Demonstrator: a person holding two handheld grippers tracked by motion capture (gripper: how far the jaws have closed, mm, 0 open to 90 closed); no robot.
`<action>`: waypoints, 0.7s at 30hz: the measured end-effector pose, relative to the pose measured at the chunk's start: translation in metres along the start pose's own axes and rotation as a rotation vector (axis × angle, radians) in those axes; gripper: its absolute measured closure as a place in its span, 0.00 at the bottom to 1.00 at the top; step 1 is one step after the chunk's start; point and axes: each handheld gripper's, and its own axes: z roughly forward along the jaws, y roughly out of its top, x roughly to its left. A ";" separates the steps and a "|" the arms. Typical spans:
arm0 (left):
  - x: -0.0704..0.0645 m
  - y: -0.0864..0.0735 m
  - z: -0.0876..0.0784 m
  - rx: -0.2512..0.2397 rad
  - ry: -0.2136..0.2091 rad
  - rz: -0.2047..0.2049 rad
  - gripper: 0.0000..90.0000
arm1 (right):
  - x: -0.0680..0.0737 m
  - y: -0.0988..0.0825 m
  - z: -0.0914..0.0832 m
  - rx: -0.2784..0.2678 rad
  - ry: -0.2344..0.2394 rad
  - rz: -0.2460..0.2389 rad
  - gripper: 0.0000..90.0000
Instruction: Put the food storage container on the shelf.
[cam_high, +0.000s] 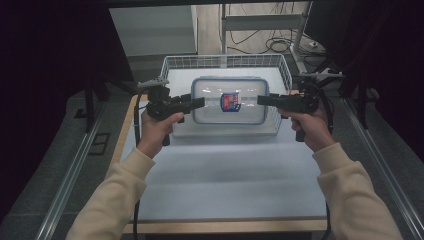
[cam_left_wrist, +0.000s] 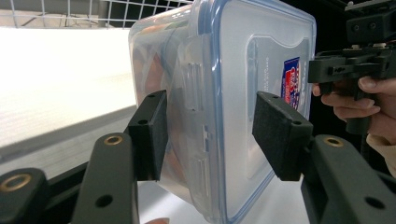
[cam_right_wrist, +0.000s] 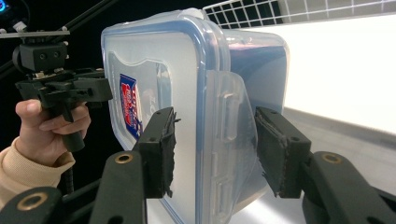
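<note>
Container (cam_high: 229, 100) over wire basket (cam_high: 176, 62); left tool (cam_high: 199, 103), right tool (cam_high: 262, 99) open, straddling side latches

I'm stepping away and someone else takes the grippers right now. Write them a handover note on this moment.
Left gripper: open, jaws straddling the left end latch of the clear rectangular plastic box with blue-rimmed lid, not closed on it.
Right gripper: open, jaws either side of the right end latch.
Box: over the white wire basket at the table's far side; whether it rests in the basket or is raised cannot be told. Lid on, red-and-blue sticker up.
Done: both grippers lined up at the box ends.
Left: close both grippers, then handle the box.
</note>
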 end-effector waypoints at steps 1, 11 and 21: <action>0.002 0.002 0.001 0.000 0.000 -0.005 0.52 | -0.001 0.003 0.001 0.000 -0.002 0.001 0.55; 0.015 0.024 0.006 -0.009 0.006 -0.006 0.52 | -0.011 0.028 0.013 -0.003 0.006 0.021 0.55; 0.033 0.037 0.013 0.008 0.001 -0.050 0.52 | -0.018 0.046 0.025 0.006 -0.005 0.021 0.56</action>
